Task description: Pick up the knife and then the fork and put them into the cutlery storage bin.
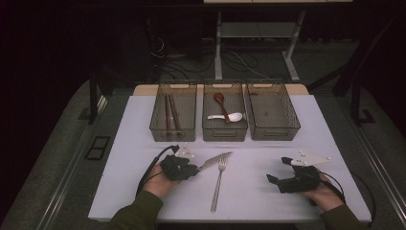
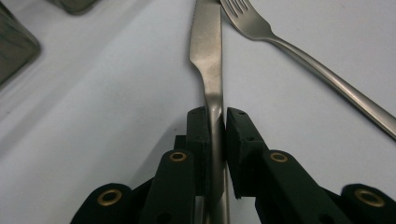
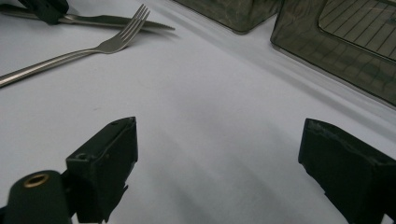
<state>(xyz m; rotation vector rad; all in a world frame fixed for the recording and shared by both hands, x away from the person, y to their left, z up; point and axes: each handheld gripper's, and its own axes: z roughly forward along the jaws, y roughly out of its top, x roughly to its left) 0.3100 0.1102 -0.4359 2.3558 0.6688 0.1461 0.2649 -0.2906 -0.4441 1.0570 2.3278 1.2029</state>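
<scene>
Where the white table (image 1: 268,191) spreads under the high view, three smoky translucent bins stand in a row along its far edge; the left bin (image 1: 158,115) holds a pair of brown chopsticks (image 1: 171,115), the middle bin (image 1: 208,128) holds a dark red spoon (image 1: 220,102) and a white ceramic spoon (image 1: 229,116) lying across each other, and the right bin (image 1: 287,120) sits beside them; nearer the person, the right gripper (image 1: 275,179) rests on the table at the right with its jaws spread wide and only bare tabletop between them in the right gripper view; the left gripper (image 1: 195,168) sits at the left, its jaws pressed onto the handle of a table knife (image 2: 208,51), pinching it edge-on; the knife's blade points away toward the bins, lying low over the table just beside the tines of a fork (image 1: 218,184); the fork lies flat on the table between the two grippers, its handle running back toward the near edge.
</scene>
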